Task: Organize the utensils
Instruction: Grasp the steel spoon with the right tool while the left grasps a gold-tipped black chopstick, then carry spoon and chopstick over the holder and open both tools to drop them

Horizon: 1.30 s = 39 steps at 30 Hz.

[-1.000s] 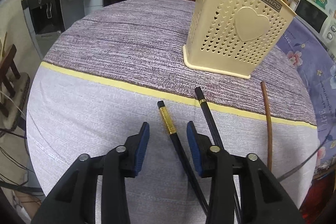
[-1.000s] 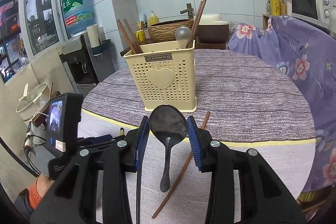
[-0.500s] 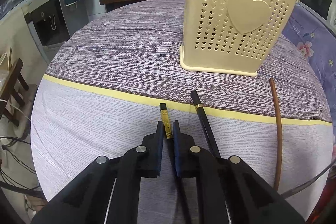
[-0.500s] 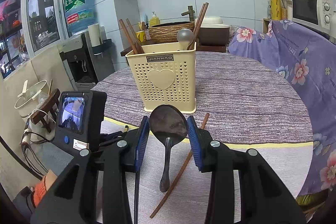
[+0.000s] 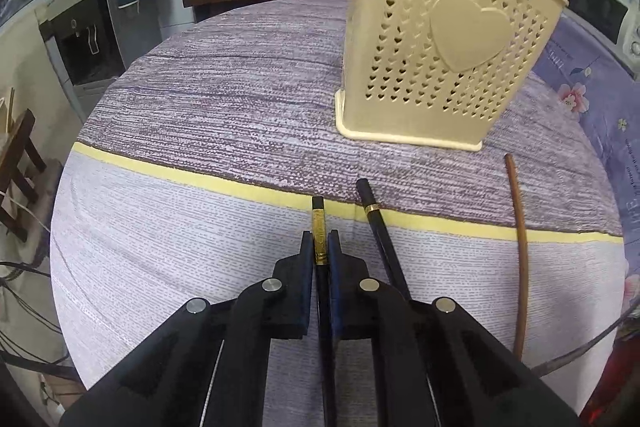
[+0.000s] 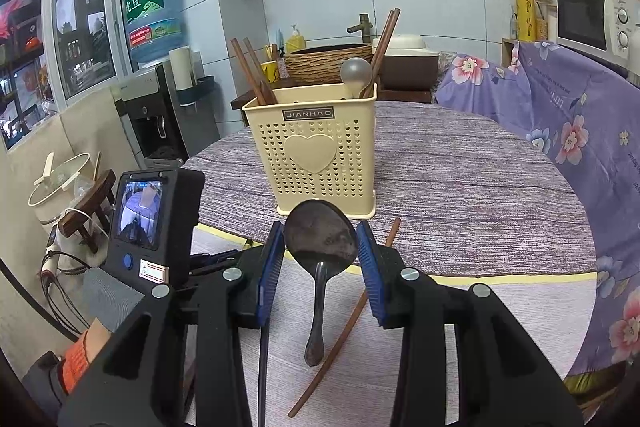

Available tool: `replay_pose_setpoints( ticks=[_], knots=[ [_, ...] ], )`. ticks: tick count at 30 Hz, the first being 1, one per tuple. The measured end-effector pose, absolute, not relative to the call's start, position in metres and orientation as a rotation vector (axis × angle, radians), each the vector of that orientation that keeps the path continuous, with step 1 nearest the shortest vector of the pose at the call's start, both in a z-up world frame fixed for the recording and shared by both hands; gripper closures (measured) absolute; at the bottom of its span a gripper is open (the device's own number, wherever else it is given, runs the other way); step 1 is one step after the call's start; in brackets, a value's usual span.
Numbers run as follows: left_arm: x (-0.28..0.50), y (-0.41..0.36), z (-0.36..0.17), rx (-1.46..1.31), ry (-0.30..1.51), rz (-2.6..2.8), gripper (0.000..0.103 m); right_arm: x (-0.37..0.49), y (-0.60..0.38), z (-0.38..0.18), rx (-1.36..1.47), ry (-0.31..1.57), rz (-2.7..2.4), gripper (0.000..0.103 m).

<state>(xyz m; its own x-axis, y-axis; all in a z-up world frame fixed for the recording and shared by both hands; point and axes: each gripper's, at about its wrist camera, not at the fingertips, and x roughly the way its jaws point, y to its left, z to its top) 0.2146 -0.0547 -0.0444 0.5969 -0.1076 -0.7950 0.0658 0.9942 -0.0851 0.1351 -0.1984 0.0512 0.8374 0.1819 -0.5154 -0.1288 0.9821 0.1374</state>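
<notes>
In the left wrist view my left gripper (image 5: 320, 241) is shut on a black chopstick with a gold band (image 5: 319, 227), low over the tablecloth. A second black chopstick (image 5: 380, 231) lies just to its right, and a brown chopstick (image 5: 520, 247) further right. The cream perforated utensil holder (image 5: 444, 39) stands beyond. In the right wrist view my right gripper (image 6: 320, 255) is open, its blue pads on either side of a dark spoon (image 6: 320, 243) that lies on the table. The brown chopstick (image 6: 348, 323) lies beside the spoon. The holder (image 6: 316, 151) holds brown chopsticks and a ladle.
The round table (image 6: 460, 179) has a purple cloth with a yellow stripe. The left gripper's camera unit (image 6: 152, 215) sits at the left of the right wrist view. A flowered purple cover (image 6: 572, 131) is on the right, a water dispenser (image 6: 160, 107) on the left.
My left gripper has closed from open onto the gold-banded black chopstick and moved a little forward. My right gripper has stayed open around the spoon.
</notes>
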Motion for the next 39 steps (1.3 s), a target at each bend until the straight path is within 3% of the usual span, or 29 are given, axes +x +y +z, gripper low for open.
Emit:
replay_pose_setpoints(
  ticks=[15,29,33,39],
  knots=[
    [0.176,-0.009,0.087,-0.203,0.592,-0.245,0.095,0.144,-0.212,0.059,0.14,0.548,0.198,0.065],
    [0.177,0.002,0.103,-0.231,0.563,-0.329,0.095,0.155,-0.206,0.071,0.123,0.54,0.239,0.065],
    [0.183,0.004,0.125,-0.239,0.535,-0.351,0.095,0.167,-0.21,0.09,0.129,0.514,0.259,0.065],
    [0.2,-0.004,0.198,-0.222,0.432,-0.379,0.095,0.203,-0.211,0.163,0.073,0.394,0.25,0.065]
  ],
)
